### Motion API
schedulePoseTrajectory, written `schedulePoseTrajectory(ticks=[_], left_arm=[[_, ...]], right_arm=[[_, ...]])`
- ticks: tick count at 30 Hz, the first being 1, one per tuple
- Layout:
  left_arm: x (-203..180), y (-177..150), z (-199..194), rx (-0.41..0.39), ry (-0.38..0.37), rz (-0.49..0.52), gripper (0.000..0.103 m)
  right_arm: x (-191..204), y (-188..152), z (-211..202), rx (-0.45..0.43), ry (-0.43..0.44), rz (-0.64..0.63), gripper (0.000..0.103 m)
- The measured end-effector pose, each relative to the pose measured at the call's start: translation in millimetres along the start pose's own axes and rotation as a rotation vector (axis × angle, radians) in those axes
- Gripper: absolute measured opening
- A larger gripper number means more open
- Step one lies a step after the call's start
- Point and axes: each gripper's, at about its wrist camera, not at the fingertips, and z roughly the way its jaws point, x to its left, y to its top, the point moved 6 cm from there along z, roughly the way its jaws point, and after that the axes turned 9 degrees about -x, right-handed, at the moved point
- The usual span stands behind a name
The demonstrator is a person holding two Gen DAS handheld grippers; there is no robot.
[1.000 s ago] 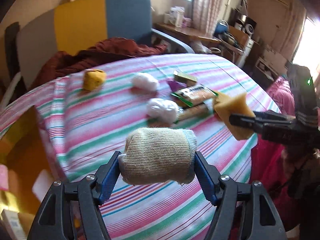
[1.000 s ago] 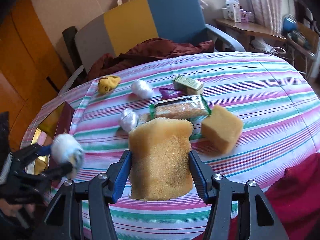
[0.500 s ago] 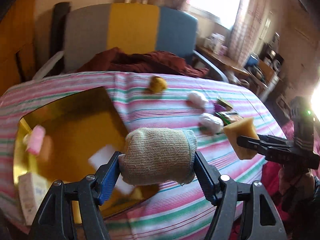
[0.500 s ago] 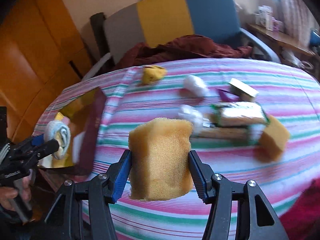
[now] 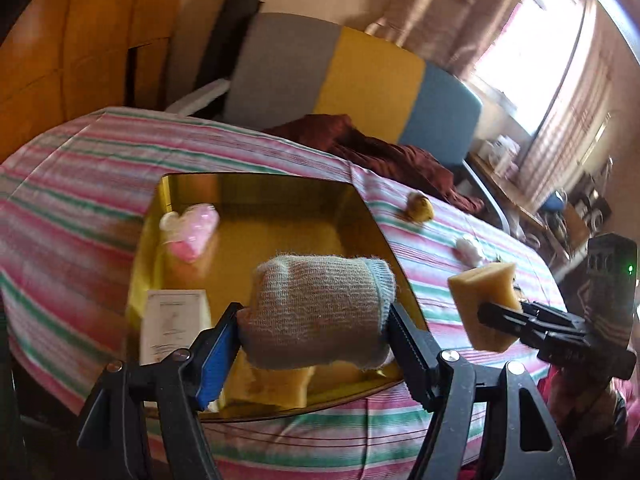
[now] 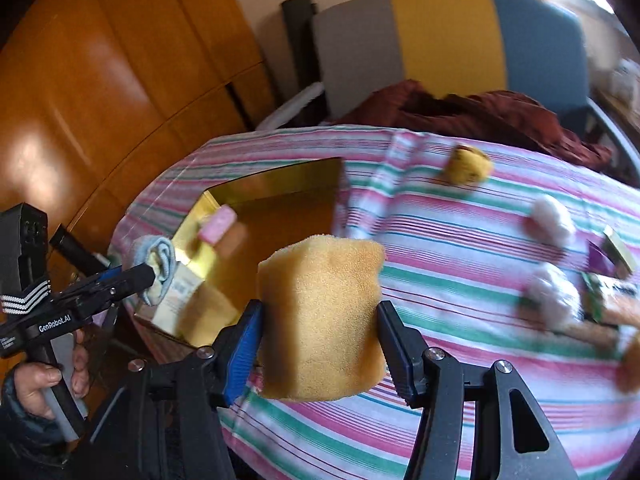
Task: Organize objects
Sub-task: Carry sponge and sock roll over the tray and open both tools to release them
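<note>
My left gripper [image 5: 314,332] is shut on a rolled beige sock [image 5: 316,312] and holds it above the near part of a gold box [image 5: 256,188]. The box holds a pink item [image 5: 192,228], a white carton [image 5: 172,320] and a yellow sponge [image 5: 272,384]. My right gripper [image 6: 320,332] is shut on a yellow sponge [image 6: 320,320], held above the striped tablecloth [image 6: 440,240] just right of the gold box [image 6: 272,188]. The right gripper and its sponge [image 5: 484,304] also show at the right of the left wrist view. The left gripper with the sock [image 6: 156,268] shows at the left of the right wrist view.
On the cloth to the right lie a small yellow bundle [image 6: 468,164], two white bundles [image 6: 552,220], snack packets [image 6: 608,300] and a small box [image 6: 618,248]. A grey, yellow and blue chair [image 6: 440,40] with a dark red cloth [image 6: 480,116] stands behind the table. A wooden cabinet [image 6: 100,80] is at left.
Both grippers have swung left with their loads. The left gripper with the sock now hangs over the gold box, and the right gripper with the sponge has come up beside the box.
</note>
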Motion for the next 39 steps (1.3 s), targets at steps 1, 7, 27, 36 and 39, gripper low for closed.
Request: schedulePoseTrajectory(ticks=[1, 7, 27, 36, 39], left_arm=[[6.0, 0.7, -0.9, -0.001, 0.002, -0.017, 0.072], [20.6, 12.3, 3.6, -0.006, -0.015, -0.085, 0.072], [-27.2, 58.0, 111.4, 0.091, -0.087, -0.071, 0.074], [-37.3, 56.7, 135.8, 0.129, -0.109, -0.063, 0.076], [-18.9, 49.5, 126.6, 0.135, -0.086, -0.096, 0.076]], right_arm=[[6.7, 0.6, 4.1, 0.005, 0.009, -0.013, 0.058], [45.8, -1.0, 29.1, 0.051, 0.058, -0.091, 0.058], [71.2, -29.5, 70.4, 0.133, 0.125, -0.106, 0.059], [61.6, -38.4, 85.3, 0.138, 0.108, -0.059, 0.061], [52.1, -41.8, 89.8, 0.144, 0.087, -0.028, 0.069]])
